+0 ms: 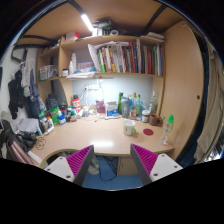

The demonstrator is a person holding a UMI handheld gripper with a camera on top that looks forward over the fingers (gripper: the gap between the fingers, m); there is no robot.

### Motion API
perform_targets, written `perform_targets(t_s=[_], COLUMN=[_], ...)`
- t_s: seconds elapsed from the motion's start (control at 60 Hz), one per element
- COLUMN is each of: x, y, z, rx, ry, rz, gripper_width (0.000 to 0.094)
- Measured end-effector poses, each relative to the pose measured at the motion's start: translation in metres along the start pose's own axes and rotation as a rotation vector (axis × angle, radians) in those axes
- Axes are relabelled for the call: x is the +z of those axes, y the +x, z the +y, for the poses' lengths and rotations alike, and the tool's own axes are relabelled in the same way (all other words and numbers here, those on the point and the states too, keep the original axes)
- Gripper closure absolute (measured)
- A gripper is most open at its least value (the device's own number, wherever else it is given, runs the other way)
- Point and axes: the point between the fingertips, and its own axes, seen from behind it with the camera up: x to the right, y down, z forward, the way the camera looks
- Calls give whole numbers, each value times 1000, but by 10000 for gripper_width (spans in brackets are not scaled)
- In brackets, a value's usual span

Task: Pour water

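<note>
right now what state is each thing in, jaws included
gripper: jaws open, nothing between them, held back from the desk
desk: cluttered with bottles and cups
green bottle: upright near the desk's edge
cup: upright on the desk
books: standing in a row on the shelf
ceiling light: on

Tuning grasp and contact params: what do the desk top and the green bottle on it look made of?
Desk top: looks like light wood or laminate, smooth and matte, even tan tone. Green bottle: probably plastic, tinted and translucent; too small to be sure. The hand-held gripper hangs open, short of the desk.
</note>
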Motion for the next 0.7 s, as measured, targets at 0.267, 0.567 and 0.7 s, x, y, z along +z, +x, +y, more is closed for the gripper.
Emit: perform_targets(t_s=[0.267, 0.567, 0.7], x=[4, 79, 149], y=[24, 184, 270], z=[13, 19, 21], rx=[16, 58, 79], ry=[19, 97, 125], rz=[40, 158, 201], gripper_width=[118, 118, 119])
